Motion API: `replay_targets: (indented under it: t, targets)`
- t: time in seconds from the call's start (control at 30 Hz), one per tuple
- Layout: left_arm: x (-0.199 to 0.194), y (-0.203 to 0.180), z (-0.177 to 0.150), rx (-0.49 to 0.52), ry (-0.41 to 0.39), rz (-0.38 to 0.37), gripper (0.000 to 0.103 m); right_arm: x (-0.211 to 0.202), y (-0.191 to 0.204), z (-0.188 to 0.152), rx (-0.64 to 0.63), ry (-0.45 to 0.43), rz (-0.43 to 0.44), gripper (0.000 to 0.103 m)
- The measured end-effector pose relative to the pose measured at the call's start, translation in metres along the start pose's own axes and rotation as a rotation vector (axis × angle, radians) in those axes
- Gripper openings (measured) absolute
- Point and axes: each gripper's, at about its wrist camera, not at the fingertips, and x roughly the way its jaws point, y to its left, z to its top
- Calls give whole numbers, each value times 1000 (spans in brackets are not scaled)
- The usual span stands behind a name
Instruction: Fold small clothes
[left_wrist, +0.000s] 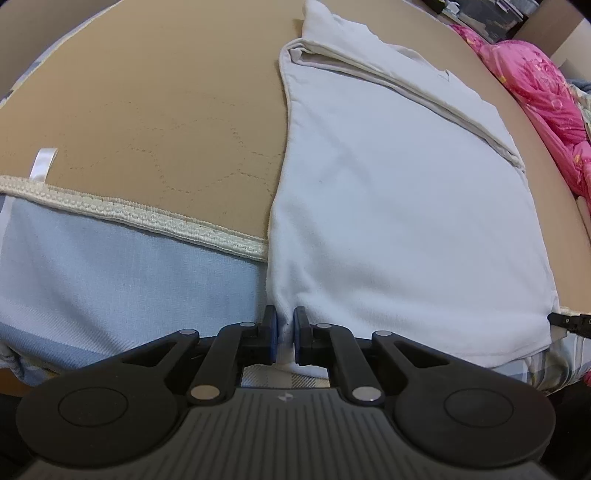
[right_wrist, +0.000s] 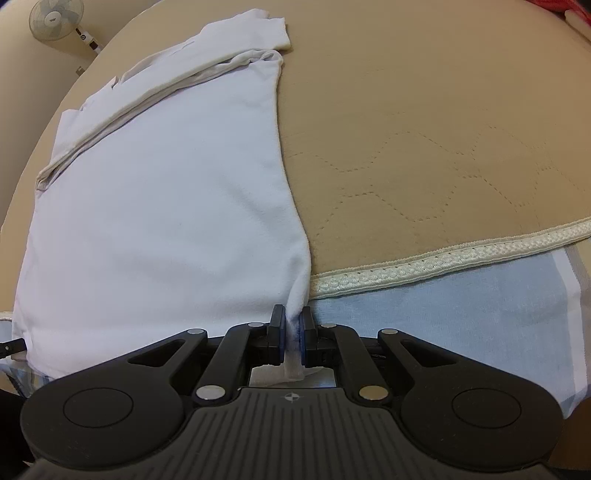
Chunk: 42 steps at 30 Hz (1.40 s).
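A white garment (left_wrist: 399, 206) lies flat on a tan quilted mat (left_wrist: 155, 110), with a folded band of cloth across its far end. My left gripper (left_wrist: 284, 334) is shut on the garment's near left corner at the mat's front edge. In the right wrist view the same garment (right_wrist: 159, 206) fills the left half, and my right gripper (right_wrist: 294, 334) is shut on its near right corner, with a bit of cloth poking out behind the pads. The other gripper's tip shows at the garment's far near corner in each view (left_wrist: 570, 321) (right_wrist: 11, 347).
The mat has a cream braided trim (left_wrist: 147, 218) over a light blue sheet (left_wrist: 110, 280). A pink bundle of cloth (left_wrist: 546, 96) lies beyond the mat's right side. A standing fan (right_wrist: 55, 18) is at the far left in the right wrist view.
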Motion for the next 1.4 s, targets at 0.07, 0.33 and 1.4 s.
replay_targets:
  t: [0.07,0.33,1.4]
  targets:
    - [-3,-2,0,13,-16,1,6,-5,0,1,2,-25,1,6]
    - [-64,-16,19,105,-199,-102,5,-81,-6,12,86,-296,200,5]
    - [-27,5,126,166,-190,-179,6,-34,-30,109,41,-301,190,4]
